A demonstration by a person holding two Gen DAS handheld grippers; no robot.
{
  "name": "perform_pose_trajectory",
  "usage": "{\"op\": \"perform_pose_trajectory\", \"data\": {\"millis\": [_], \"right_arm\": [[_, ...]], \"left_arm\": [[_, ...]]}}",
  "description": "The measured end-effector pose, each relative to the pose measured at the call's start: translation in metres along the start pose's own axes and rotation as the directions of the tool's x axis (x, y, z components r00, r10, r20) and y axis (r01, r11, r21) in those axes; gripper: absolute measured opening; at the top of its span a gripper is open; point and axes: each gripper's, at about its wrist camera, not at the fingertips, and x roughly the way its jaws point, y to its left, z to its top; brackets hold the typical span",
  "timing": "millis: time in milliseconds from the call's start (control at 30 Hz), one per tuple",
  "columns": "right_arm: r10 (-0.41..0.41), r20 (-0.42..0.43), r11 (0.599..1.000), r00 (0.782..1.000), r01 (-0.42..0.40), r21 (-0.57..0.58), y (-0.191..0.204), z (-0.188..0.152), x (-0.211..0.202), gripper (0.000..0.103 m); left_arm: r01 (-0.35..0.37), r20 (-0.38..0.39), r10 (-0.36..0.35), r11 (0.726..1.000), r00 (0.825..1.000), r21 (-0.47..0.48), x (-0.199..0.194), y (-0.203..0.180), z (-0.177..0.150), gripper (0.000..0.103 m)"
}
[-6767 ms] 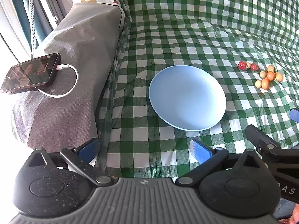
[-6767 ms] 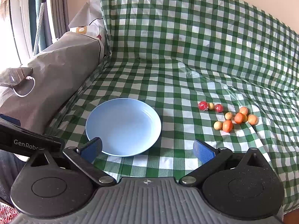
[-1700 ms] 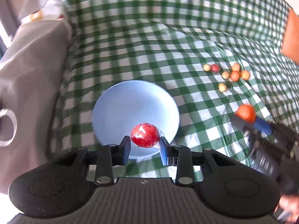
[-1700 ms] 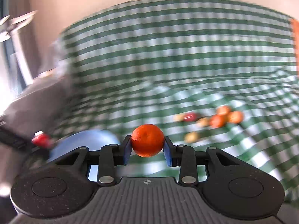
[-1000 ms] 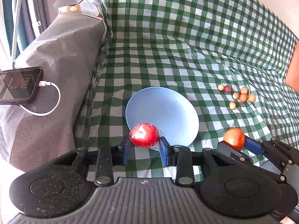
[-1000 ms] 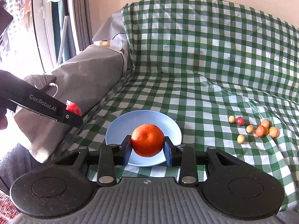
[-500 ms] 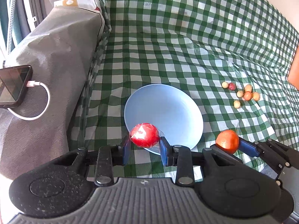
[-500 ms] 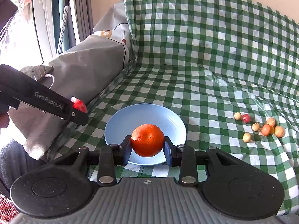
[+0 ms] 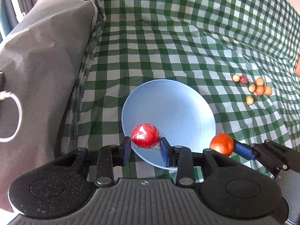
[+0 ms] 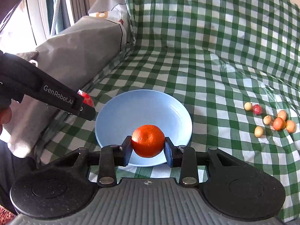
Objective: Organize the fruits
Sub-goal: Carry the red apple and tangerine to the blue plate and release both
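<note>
A green-and-white checked cloth (image 9: 168, 43) covers the seat and backrest, creased in places. To its left stands a grey fabric-covered armrest (image 9: 43, 56). A white cable (image 9: 16, 112) loops on the armrest. A printed cushion (image 10: 110, 9) sits behind it. Grey curtains (image 10: 78, 0) hang at the far left.

Orange (image 10: 147, 140), wrapped red fruit (image 9: 145, 136) above plate (image 10: 120, 108).

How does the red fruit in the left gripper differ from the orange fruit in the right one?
The red plastic-wrapped fruit is glossy and crinkled; the orange citrus fruit is bare, with dimpled peel. The red one hangs over the blue plate's near-left rim, the orange one over its near-right rim. Both are round, similar in size and clamped between blue pads.
</note>
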Motion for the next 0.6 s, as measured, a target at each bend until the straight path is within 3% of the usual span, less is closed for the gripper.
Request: {"op": "perform_pose_trajectory", "data": {"millis": [400,467,500,533,600], "right_arm": [[-0.04,-0.125,0.999,0.991,0.036,-0.031,-0.01,-0.004,0.055,0.037],[-0.037,-0.118,0.999,0.992,0.034,-0.028,-0.013,-0.001,0.059,0.039],[-0.03,-0.115,0.999,0.993,0.028,-0.023,-0.014,0.002,0.06,0.04],[-0.027,-0.114,1.0,0.993,0.026,-0.012,-0.016,0.006,0.06,0.043],[-0.021,-0.113,1.0,0.993,0.023,0.016,-0.019,0.012,0.055,0.077]], "left_arm": [[-0.031,-0.088,0.038,0.996,0.995,0.087,0.067,-0.015,0.016,0.039],[-0.026,-0.081,0.035,0.994,0.996,0.106,0.066,-0.018,0.02,0.063],[-0.028,-0.062,0.035,0.994,0.997,0.105,0.062,-0.018,0.022,0.087],[-0.038,-0.032,0.041,0.994,0.999,0.099,0.056,-0.018,0.024,0.103],[-0.063,0.031,0.061,0.994,0.998,0.087,0.04,-0.018,0.022,0.103]]}}
